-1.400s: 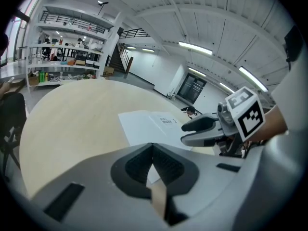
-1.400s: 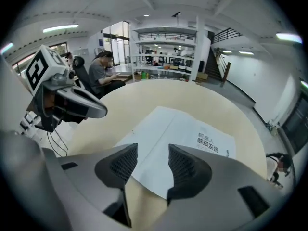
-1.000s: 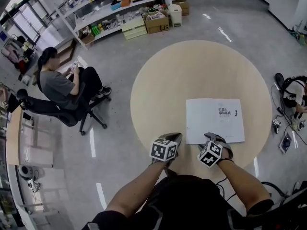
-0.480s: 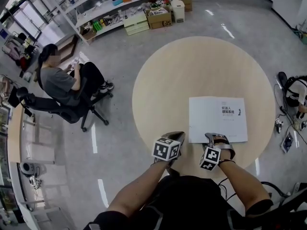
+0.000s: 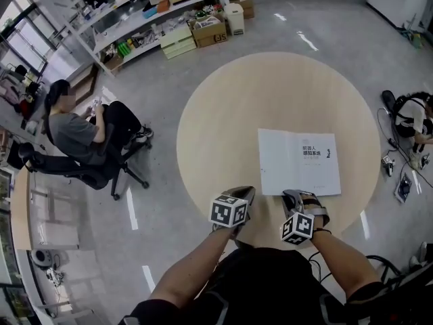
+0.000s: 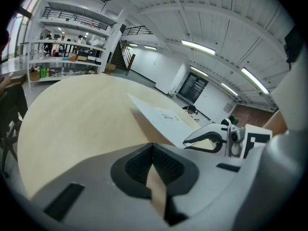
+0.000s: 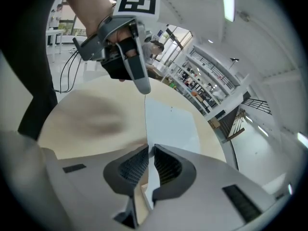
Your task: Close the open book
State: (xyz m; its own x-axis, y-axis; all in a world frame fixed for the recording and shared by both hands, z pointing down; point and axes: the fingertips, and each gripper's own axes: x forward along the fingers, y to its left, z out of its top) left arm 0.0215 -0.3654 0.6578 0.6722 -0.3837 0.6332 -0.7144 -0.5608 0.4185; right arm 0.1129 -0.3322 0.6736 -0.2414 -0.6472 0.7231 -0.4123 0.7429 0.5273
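Note:
A white book lies open on the round wooden table, its printed title page facing up. My right gripper is at the book's near left corner. In the right gripper view its jaws are closing, and the thin edge of the book's top leaf runs straight between the pads, which pinch it. In the left gripper view that corner of the book is lifted off the table, with shadow under it. My left gripper hovers at the table's near edge, left of the book, shut and empty.
A person sits on an office chair on the floor at far left. Shelves with boxes line the back. Cables and gear lie on the floor to the right of the table.
My right gripper's jaws have closed on the book's near left corner and lifted slightly. The left gripper has stayed put.

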